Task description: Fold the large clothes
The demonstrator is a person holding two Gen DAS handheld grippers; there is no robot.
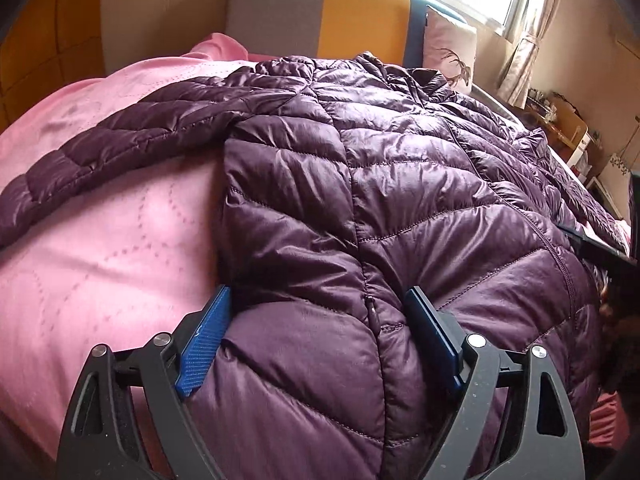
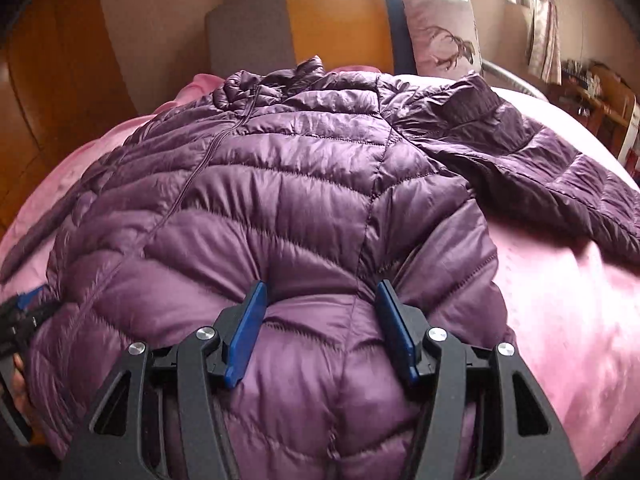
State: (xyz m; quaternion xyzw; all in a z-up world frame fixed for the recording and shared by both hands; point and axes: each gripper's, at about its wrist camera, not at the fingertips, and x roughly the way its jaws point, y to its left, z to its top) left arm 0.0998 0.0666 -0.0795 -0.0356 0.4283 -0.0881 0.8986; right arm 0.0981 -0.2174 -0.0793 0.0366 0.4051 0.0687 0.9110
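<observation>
The hem of the purple quilted jacket point(image 1: 400, 184) is cut off below both views, so its lower edge cannot be made out. It is spread on the pink bedspread point(image 1: 100, 240). The left gripper point(image 1: 320, 300) and right gripper point(image 2: 320, 292) are spread wide, fabric bulging between the jaws, ungrasped. Bare bedspread is seen beside each outer finger.

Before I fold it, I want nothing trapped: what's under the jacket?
Around the jacket only the pink bedspread shows, so it lies on that. Whatever is beneath its middle is covered.
</observation>
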